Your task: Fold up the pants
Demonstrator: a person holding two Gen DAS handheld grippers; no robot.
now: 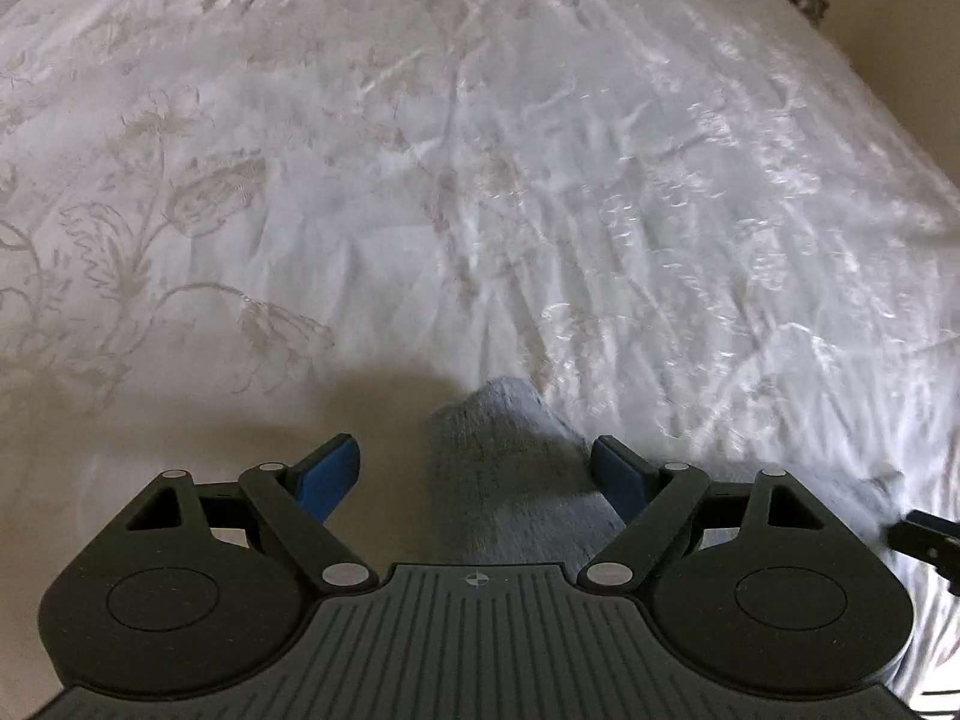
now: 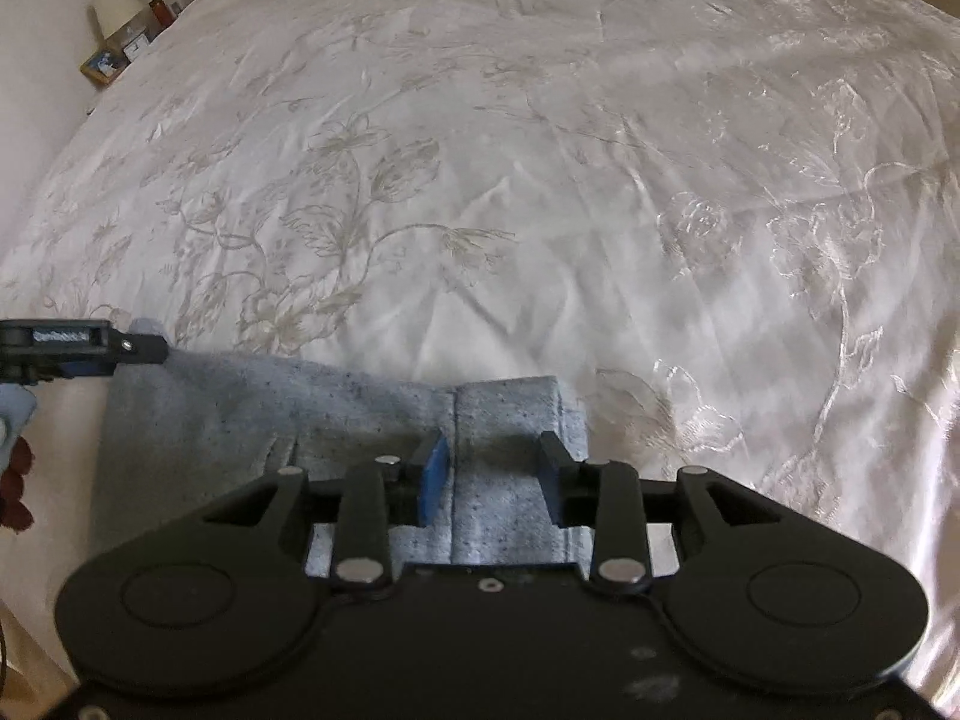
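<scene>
pants (image 2: 336,414) on bedspread (image 2: 480,150) | left tool (image 1: 477,468) wide, astride corner | right tool (image 2: 492,468) parted over hem

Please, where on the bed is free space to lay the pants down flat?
The white bedspread is bare from the pants up to its far edge, and also to their right. It is crowded only at the near edge, where the pants lie under the right tongs and left tongs.
</scene>
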